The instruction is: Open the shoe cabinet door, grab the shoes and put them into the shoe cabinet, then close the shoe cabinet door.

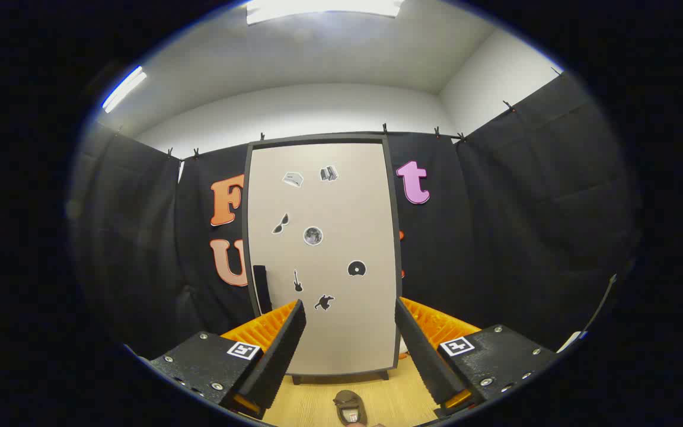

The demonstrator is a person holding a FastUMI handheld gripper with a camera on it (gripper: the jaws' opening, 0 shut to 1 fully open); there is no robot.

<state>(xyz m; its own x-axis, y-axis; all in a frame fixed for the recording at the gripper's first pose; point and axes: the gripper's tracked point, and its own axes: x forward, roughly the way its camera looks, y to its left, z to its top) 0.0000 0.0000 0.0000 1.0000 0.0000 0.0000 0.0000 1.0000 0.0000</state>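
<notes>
Cabinet (324, 255), door shut, stands mid-frame on a pale wood floor (401, 397) against black cloth walls under white ceiling lights. Claw (350, 344) gapes open, empty, at the bottom. Shoe (350, 407) lies low centre between its fingers.

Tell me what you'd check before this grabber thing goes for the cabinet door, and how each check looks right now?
1. Shoe cabinet door shut, so opening comes first: ok, it looks closed within its dark frame.
2. Door handle located: ok, a dark vertical bar near the door's left edge, just above the left finger.
3. Gripper open and holding nothing: ok, the fingers stand apart with the door showing between them.
4. Gripper lined up with the handle: not ok, it faces the middle of the door.
5. Shoe kept out of the way: cannot tell, it lies on the floor low between the fingers.
</notes>
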